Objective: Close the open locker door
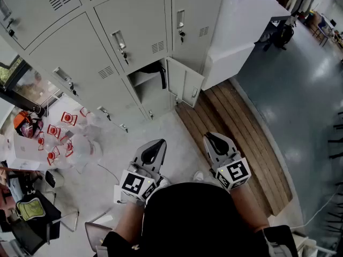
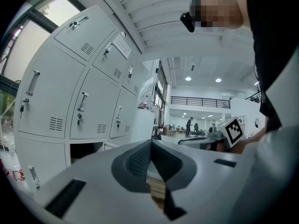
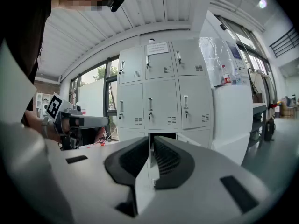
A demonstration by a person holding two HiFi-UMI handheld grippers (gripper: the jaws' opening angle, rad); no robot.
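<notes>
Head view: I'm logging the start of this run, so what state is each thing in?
Locker door, swung open, untouched.
Other locker doors, shut.
Left gripper, jaws shut, empty.
Right gripper, jaws shut, empty.

- Two grippers, near in the head view: the left gripper (image 1: 158,143) and the right gripper (image 1: 210,138).
- Two marker cubes, one on each gripper: the left cube (image 1: 136,184) and the right cube (image 1: 236,173).
- One open locker door (image 1: 185,83) in the bottom row.
- One open compartment (image 1: 146,84), with one black strap (image 1: 162,73) inside.
- Six shut locker doors (image 3: 150,104) show whole in the right gripper view, three to a row.
- One white counter (image 1: 236,31), right of the lockers.
- One wooden platform (image 1: 241,143) at right.
- Red-labelled bottles (image 1: 68,118) heaped at left, too bunched to count.
</notes>
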